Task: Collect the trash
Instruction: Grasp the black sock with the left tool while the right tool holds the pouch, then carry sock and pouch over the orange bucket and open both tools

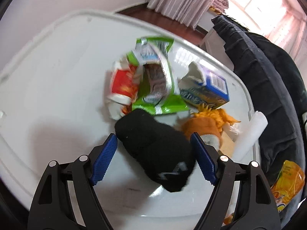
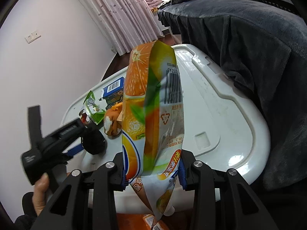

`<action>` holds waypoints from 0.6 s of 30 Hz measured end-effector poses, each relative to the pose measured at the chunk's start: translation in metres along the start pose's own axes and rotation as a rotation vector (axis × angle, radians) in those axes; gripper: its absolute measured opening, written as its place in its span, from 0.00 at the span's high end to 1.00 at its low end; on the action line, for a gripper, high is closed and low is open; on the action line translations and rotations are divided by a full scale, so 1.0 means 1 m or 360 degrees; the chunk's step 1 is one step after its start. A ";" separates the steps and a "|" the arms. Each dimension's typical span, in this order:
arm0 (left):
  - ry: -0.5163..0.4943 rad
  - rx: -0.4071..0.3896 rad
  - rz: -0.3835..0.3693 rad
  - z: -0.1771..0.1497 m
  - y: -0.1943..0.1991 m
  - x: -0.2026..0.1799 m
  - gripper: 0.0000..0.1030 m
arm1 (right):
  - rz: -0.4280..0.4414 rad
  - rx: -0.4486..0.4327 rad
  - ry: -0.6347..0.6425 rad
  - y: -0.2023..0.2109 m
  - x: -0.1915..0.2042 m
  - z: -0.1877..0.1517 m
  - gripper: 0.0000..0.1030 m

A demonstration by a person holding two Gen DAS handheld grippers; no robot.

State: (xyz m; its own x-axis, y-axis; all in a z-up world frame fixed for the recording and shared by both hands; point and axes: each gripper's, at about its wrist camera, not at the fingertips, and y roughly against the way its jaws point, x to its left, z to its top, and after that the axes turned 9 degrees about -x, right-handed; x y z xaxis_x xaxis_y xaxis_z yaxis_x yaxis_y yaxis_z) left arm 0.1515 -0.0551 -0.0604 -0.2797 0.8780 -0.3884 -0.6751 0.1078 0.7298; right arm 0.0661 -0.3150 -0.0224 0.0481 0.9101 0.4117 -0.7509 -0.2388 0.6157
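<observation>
My left gripper [image 1: 153,141] is open, its blue pads either side of a black sock [image 1: 155,149] lying on the white plastic lid [image 1: 57,95]. Beyond it lie a green wrapper [image 1: 157,72], a red and white wrapper [image 1: 122,88], a blue carton [image 1: 209,88] and an orange cloth toy [image 1: 207,122]. My right gripper [image 2: 152,170] is shut on an orange juice pouch [image 2: 151,103], which stands upright between the fingers above the lid [image 2: 220,115]. The left gripper [image 2: 57,140] shows in the right wrist view beside the sock [image 2: 94,141].
A dark blanket [image 1: 268,88] drapes over something along the lid's right side, also in the right wrist view [image 2: 259,57]. A white tube [image 1: 249,134] lies at the lid's right edge. Pink curtains [image 2: 122,13] and a white wall stand behind.
</observation>
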 end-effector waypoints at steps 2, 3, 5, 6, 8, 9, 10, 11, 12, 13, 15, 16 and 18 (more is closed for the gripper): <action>-0.0019 -0.0044 -0.0006 0.001 -0.002 0.001 0.26 | 0.0000 0.0001 -0.0001 -0.001 0.000 0.001 0.62; -0.0060 -0.0039 -0.0001 -0.001 -0.002 -0.001 0.27 | 0.0000 0.0002 0.0001 -0.001 0.000 0.000 0.62; -0.0146 -0.0033 -0.0028 -0.005 -0.003 -0.006 0.35 | 0.0003 0.0009 -0.0003 -0.003 0.000 0.001 0.62; -0.0181 -0.0036 -0.0044 -0.008 -0.002 -0.008 0.40 | 0.0007 0.0012 -0.0007 -0.003 -0.001 0.001 0.62; -0.0248 -0.0053 -0.0072 -0.013 0.002 -0.013 0.45 | 0.0005 0.0013 -0.0005 -0.004 -0.001 0.002 0.62; -0.0301 -0.0067 -0.0076 -0.016 0.005 -0.015 0.47 | 0.0007 0.0013 -0.0004 -0.004 -0.001 0.002 0.62; -0.0327 -0.0072 -0.0085 -0.017 0.006 -0.015 0.48 | 0.0007 0.0014 -0.0003 -0.005 -0.001 0.002 0.62; -0.0357 -0.0073 -0.0103 -0.019 0.009 -0.015 0.49 | 0.0008 0.0016 -0.0002 -0.005 -0.001 0.002 0.62; -0.0368 -0.0071 -0.0115 -0.020 0.011 -0.015 0.50 | 0.0010 0.0020 0.0000 -0.005 -0.001 0.003 0.62; -0.0379 -0.0066 -0.0127 -0.021 0.014 -0.014 0.51 | 0.0012 0.0022 0.0003 -0.006 0.000 0.003 0.62; -0.0417 -0.0056 -0.0128 -0.023 0.024 -0.009 0.52 | 0.0019 0.0023 0.0021 -0.006 0.002 0.002 0.62; -0.0433 -0.0061 -0.0126 -0.024 0.030 -0.007 0.52 | 0.0026 0.0024 0.0028 -0.007 0.003 0.002 0.63; -0.0469 -0.0077 -0.0130 -0.027 0.046 -0.002 0.52 | 0.0043 0.0027 0.0058 -0.007 0.006 0.001 0.63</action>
State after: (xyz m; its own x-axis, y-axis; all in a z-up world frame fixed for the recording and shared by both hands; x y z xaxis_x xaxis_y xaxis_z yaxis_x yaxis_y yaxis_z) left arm 0.1027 -0.0647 -0.0412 -0.0182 0.9655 -0.2596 -0.7210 0.1672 0.6724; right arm 0.0724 -0.3082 -0.0233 0.0040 0.9149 0.4037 -0.7405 -0.2686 0.6161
